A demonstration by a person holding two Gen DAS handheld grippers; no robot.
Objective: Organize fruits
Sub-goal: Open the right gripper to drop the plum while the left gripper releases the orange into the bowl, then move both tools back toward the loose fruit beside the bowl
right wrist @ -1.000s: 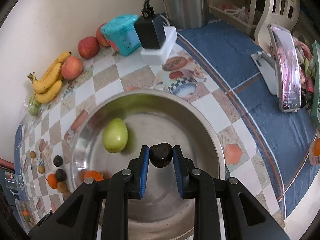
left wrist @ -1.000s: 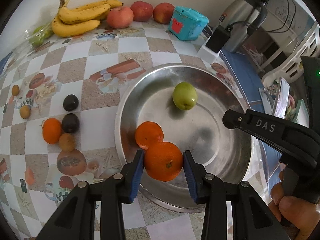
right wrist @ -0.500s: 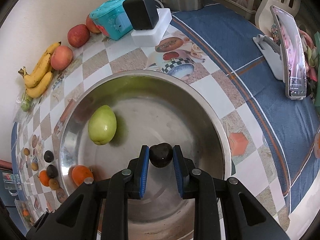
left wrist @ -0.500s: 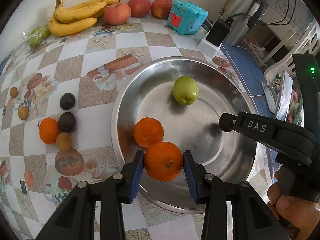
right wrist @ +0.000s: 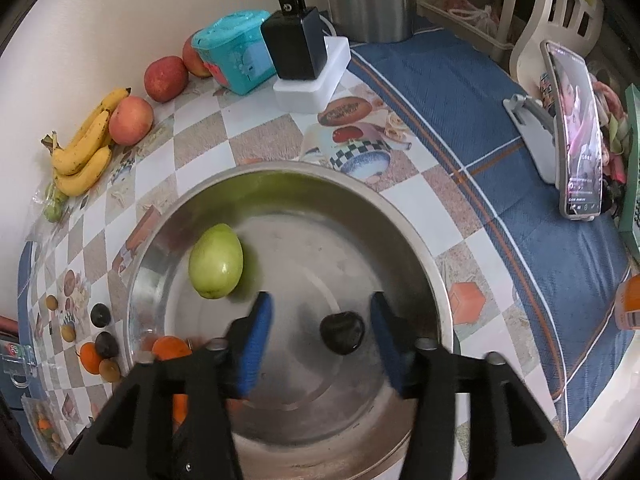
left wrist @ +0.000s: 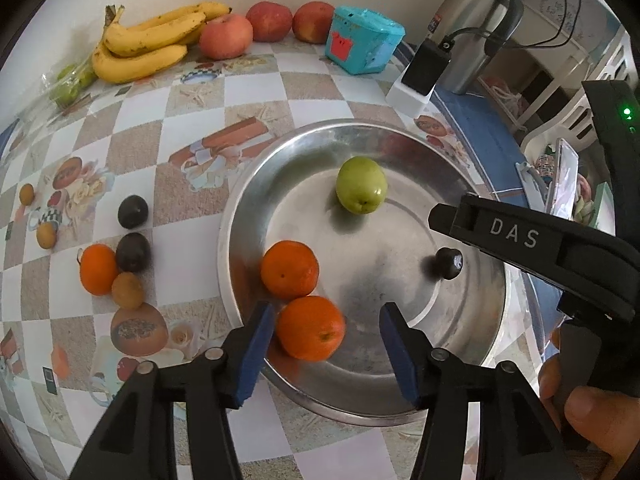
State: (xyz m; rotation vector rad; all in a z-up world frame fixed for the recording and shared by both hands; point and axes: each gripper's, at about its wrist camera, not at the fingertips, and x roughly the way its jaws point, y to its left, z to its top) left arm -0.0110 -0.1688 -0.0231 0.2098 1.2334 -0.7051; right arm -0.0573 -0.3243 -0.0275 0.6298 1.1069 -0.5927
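Left claw (left wrist: pixel 326 344): spreading wider, pads clear of the orange (left wrist: pixel 311 328) lying between them inside the steel bowl (left wrist: pixel 240 216).
Right claw (right wrist: pixel 318 330): spreading too, the dark fruit (right wrist: pixel 342 333) lying loose between its pads on the bowl's floor.
Green fruit (left wrist: pixel 361 190): in the bowl, far side.
Second orange (left wrist: pixel 289 268): in the bowl, touching the first.
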